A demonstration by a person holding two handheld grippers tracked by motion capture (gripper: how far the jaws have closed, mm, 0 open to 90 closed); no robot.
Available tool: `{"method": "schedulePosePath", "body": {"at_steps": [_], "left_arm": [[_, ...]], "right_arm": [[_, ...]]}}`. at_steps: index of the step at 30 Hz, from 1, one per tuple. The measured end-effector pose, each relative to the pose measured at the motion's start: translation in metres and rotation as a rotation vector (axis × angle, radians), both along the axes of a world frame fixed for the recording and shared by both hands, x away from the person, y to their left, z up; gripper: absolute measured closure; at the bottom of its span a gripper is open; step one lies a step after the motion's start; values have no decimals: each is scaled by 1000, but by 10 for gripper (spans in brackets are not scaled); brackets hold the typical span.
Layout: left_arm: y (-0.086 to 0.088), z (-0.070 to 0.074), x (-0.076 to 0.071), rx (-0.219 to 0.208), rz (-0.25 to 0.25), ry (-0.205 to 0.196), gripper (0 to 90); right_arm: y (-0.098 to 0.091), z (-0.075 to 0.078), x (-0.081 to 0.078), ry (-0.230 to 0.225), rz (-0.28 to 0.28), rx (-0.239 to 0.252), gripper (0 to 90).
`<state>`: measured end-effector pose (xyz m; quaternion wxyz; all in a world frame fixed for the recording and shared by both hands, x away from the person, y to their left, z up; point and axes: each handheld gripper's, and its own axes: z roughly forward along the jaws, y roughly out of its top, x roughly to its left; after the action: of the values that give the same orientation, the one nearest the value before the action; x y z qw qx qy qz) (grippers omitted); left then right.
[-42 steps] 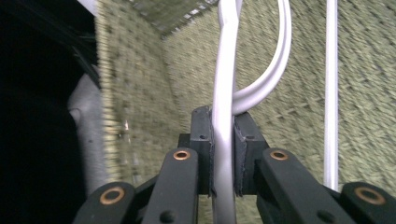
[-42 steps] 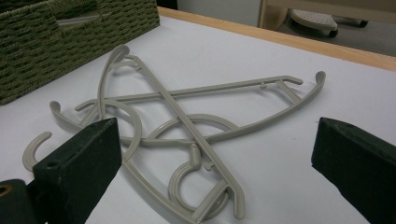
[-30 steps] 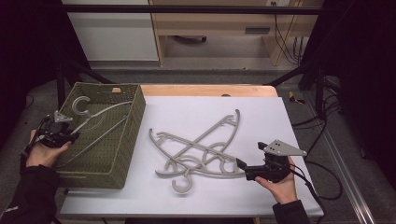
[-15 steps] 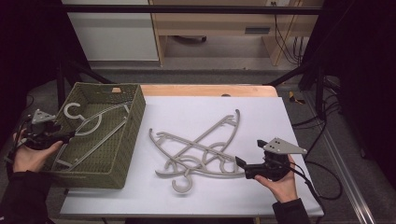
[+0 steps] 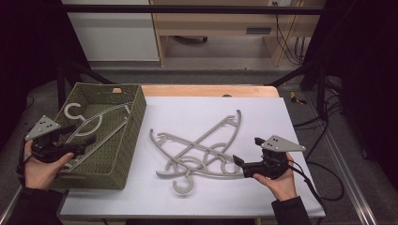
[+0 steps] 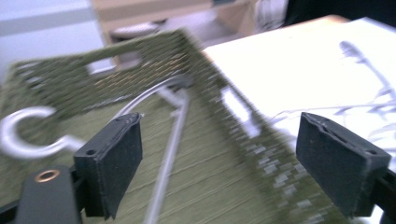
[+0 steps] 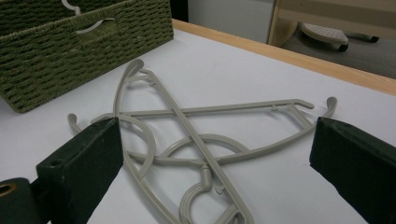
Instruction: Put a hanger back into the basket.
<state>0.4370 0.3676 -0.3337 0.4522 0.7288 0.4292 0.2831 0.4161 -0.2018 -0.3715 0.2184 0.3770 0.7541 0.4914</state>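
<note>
A grey plastic hanger (image 5: 96, 129) is seen lying inside the green woven basket (image 5: 133, 123), its hook (image 5: 75, 111) toward the basket's 11 o'clock corner and its shoulders running toward 5 o'clock along the floor of the basket. In the left gripper view the same hanger (image 6: 170, 140) is seen, blurred, resting on the woven bottom beyond the pads, with its pale hook (image 6: 21, 133) at 9 o'clock of that view. The left gripper (image 5: 87, 140) is held over the basket's 8 o'clock edge, pointing toward 3 o'clock across the basket; its jaws have just been opening and are shown spread wide, with nothing gripped between the pads (image 6: 116, 163). The hanger is not touched by them.

The basket is set at the 9 o'clock side of the white table (image 5: 281, 117), a cut-out handle visible in its far wall. At the middle of the table two more grey hangers (image 5: 202, 150) are found, crossed over one another, their hooks toward 6 o'clock and their arms fanned toward 12 and 2 o'clock. From the right gripper view the crossed hangers (image 7: 187, 135) are seen close ahead on the white surface, with the basket (image 7: 70, 51) at 10 o'clock.

The right gripper (image 5: 237, 162) is held low at the 4 o'clock side of the pile, aimed toward 9 o'clock, just beside the nearest hanger's end. Its jaws are seen set wide apart, with only table and hangers beyond them and nothing held.
</note>
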Motion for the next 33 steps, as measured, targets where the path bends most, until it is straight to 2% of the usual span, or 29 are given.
{"method": "schedulePosePath", "body": {"at_steps": [1,4,5,14,17,23,29,33], "left_arm": [[-9,0,-3,-25,-25,-9,131],[-24,-1,-8,-42,-60,-27,111],[-33,-3,-11,-53,-90,-28,108],[-73,-14,-24,-66,-197,-54,83],[-82,-20,-26,-65,-217,-41,78],[-89,-26,-28,-67,-242,-29,78],[-93,-31,-30,-62,-263,-20,75],[-94,-33,-30,-56,-269,-18,70]], "right_arm": [[0,1,1,-6,2,-1,34],[1,2,0,-15,6,5,34],[1,2,0,-16,6,6,34],[0,4,-2,-19,13,9,32],[0,4,-4,-12,18,9,32],[4,2,-3,0,44,-12,43],[16,2,0,23,103,-53,69],[28,2,4,55,152,-106,71]]}}
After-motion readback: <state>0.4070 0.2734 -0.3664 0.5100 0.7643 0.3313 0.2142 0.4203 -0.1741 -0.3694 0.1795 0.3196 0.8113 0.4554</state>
